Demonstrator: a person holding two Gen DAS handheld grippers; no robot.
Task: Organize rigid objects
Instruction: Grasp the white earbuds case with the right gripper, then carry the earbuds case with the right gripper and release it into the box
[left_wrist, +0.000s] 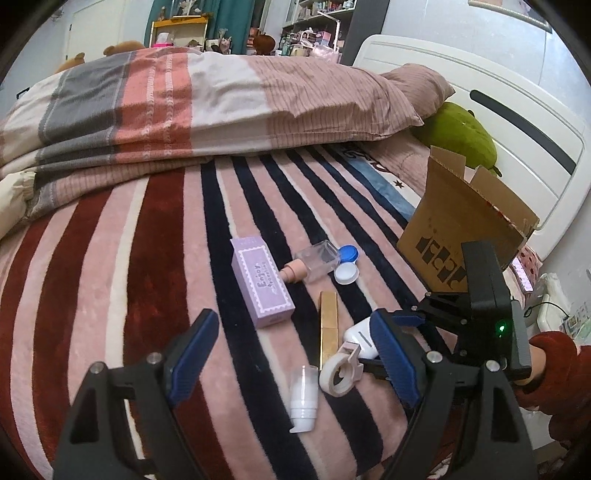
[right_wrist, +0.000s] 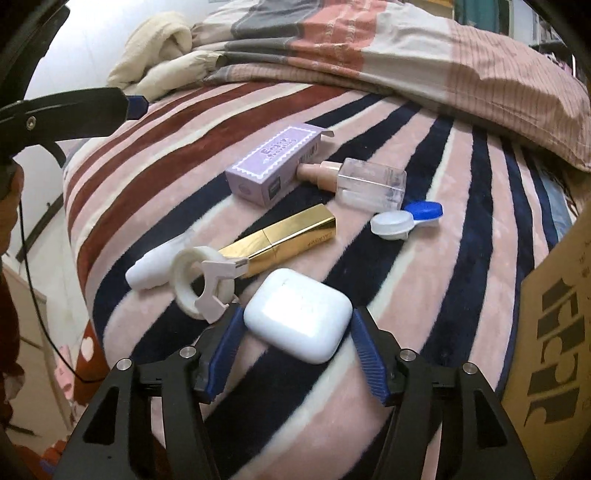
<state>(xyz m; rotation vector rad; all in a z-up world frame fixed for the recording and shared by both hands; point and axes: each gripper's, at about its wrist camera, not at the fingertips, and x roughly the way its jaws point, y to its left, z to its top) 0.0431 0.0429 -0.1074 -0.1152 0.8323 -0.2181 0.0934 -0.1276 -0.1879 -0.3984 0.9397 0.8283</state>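
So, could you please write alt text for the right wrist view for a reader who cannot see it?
The right gripper, jaws open, straddles a white earbud case on a striped blanket. Beyond lie a gold lipstick tube, a white tape ring, a lilac box, a clear bottle and a contact lens case; a cardboard box stands right.

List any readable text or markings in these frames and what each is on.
"Enjoy": purple carton; the script line under it is too blurred to read.
Gold lipstick tube: engraved brand along one side, too small to read.
Cardboard box: dark block graphic, not legible as letters.
Carton end label: unreadable.
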